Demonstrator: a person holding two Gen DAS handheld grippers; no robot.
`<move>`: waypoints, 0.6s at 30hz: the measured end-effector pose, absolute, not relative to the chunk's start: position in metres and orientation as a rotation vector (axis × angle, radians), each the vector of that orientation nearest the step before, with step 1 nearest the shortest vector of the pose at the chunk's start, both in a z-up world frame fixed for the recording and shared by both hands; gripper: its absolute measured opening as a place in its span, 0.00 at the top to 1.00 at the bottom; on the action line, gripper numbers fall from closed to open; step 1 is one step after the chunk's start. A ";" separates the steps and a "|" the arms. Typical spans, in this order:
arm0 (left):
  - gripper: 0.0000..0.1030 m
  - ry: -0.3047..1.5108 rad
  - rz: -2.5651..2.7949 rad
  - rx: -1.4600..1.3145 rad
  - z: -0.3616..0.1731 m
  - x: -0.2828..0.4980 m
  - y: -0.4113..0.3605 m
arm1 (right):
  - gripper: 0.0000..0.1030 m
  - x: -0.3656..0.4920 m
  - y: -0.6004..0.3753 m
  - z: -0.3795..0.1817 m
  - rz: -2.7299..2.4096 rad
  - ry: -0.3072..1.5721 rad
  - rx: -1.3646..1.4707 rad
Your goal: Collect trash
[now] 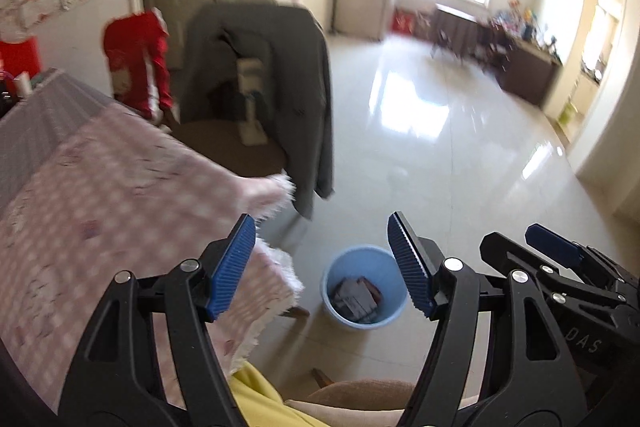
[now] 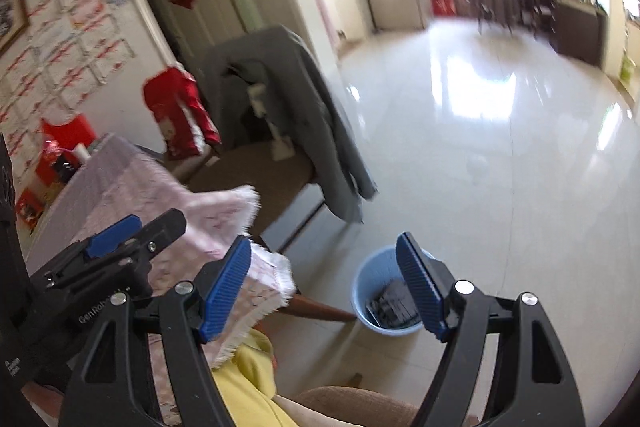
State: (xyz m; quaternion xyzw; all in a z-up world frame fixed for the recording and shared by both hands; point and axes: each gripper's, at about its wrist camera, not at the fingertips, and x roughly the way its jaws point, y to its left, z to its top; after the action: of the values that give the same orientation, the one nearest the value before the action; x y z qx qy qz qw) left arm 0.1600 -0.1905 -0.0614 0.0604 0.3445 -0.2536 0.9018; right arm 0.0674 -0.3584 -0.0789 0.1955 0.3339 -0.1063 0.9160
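Trash (image 1: 357, 294) lies inside the blue bin (image 1: 332, 311) on the floor, seen through my left gripper (image 1: 322, 265), whose jaws gape with nothing between them, near the pink tablecloth (image 1: 100, 195). From my right gripper (image 2: 326, 281), likewise spread and unladen, the bin (image 2: 362, 301) sits near right, the tablecloth's fringe (image 2: 256, 291) left.

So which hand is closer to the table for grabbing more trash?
Probably the left. The left gripper is open and empty, with the pink tablecloth right beside its finger. The right gripper is also open and empty but sits farther out, toward the blue bin, which already holds something.
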 end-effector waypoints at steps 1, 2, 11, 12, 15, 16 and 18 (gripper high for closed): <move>0.33 0.683 -0.515 0.117 -0.054 0.151 -0.180 | 0.28 0.065 -0.353 -0.075 -0.201 0.671 0.391; 0.31 0.662 -0.511 0.108 -0.047 0.143 -0.171 | 0.28 0.061 -0.346 -0.070 -0.184 0.655 0.376; 0.25 0.517 -0.413 0.100 -0.002 0.085 -0.103 | 0.28 0.027 -0.288 -0.031 -0.097 0.546 0.288; 0.24 0.505 -0.404 0.089 0.002 0.078 -0.094 | 0.27 0.025 -0.283 -0.027 -0.088 0.534 0.282; 0.21 0.478 -0.382 0.075 0.010 0.062 -0.078 | 0.25 0.018 -0.269 -0.016 -0.042 0.507 0.276; 0.20 0.462 -0.364 0.069 0.014 0.056 -0.073 | 0.25 0.015 -0.263 -0.012 -0.022 0.497 0.269; 0.20 0.437 -0.336 0.057 0.020 0.045 -0.064 | 0.25 0.012 -0.254 -0.008 -0.009 0.484 0.256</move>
State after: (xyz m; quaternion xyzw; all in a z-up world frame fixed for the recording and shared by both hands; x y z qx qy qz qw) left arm 0.0452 -0.0642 0.0202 0.0283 0.2158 -0.1660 0.9618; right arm 0.0121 -0.2539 -0.0076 0.1264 0.2390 -0.0046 0.9628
